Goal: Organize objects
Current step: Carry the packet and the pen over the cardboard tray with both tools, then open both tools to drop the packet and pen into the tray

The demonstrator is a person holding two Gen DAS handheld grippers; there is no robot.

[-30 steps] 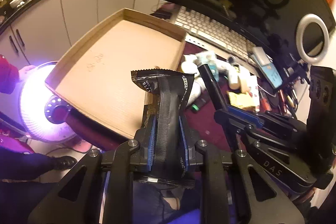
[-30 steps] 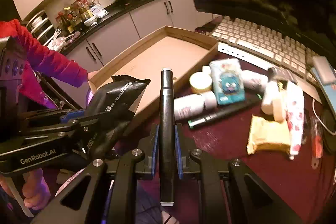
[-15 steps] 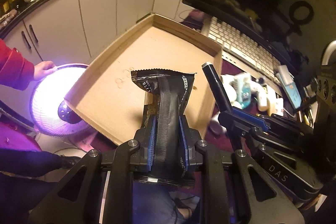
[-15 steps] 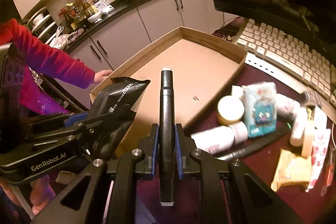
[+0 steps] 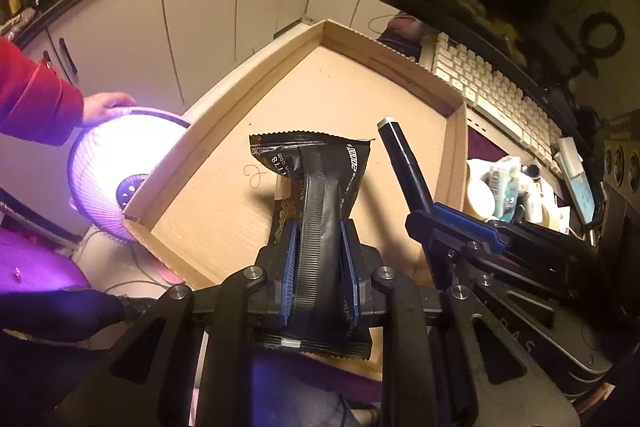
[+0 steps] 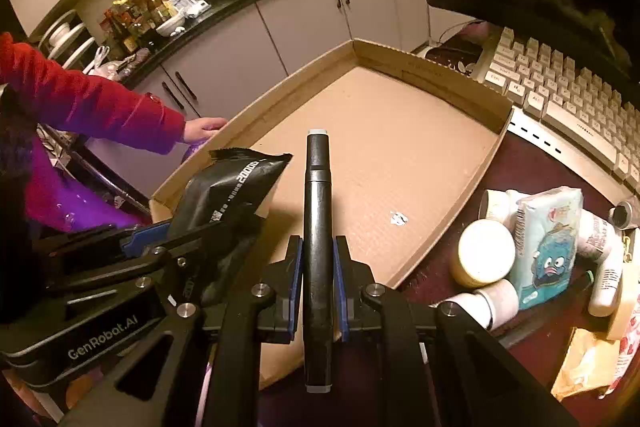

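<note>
**Carry step: both items held over the tray, drop-off pending**

Transport phase, judged from the frames: each gripper has an item and both hang over the near end of the cardboard tray (image 5: 454, 131), nothing placed in it yet apart from a small white scrap on the floor.

Left gripper (image 5: 319, 247) has its jaws clamped on a black snack packet (image 5: 320, 171), blue pads pinching the crimped back seam. Packet stands up out of the jaws, serrated top edge fanned wide, white print on the foil, gold pattern low on one side. Soft and crinkly; likely to flop flat on release.

Right gripper (image 6: 318, 259) has its jaws closed on a black marker (image 6: 318, 195), gripped around mid-barrel, pale grey cap ends at both tips, barrel lined up with the fingers and pointing into the tray. Rigid, round; could roll once let go.

Next move, as a guess: lower each item to the tray floor, keep them apart, open jaws. Marker best laid along a tray wall.

Rest of the pile sits on the dark red cloth just beside the tray's right wall: cream jar (image 6: 486, 253), tissue pack (image 6: 548, 239) with a cartoon face, white bottles. Keyboard (image 6: 560, 83) behind. A person's hand (image 6: 204, 127) in a red sleeve rests at the tray's far left edge, on a glowing purple fan-like heater (image 5: 120, 171).
</note>
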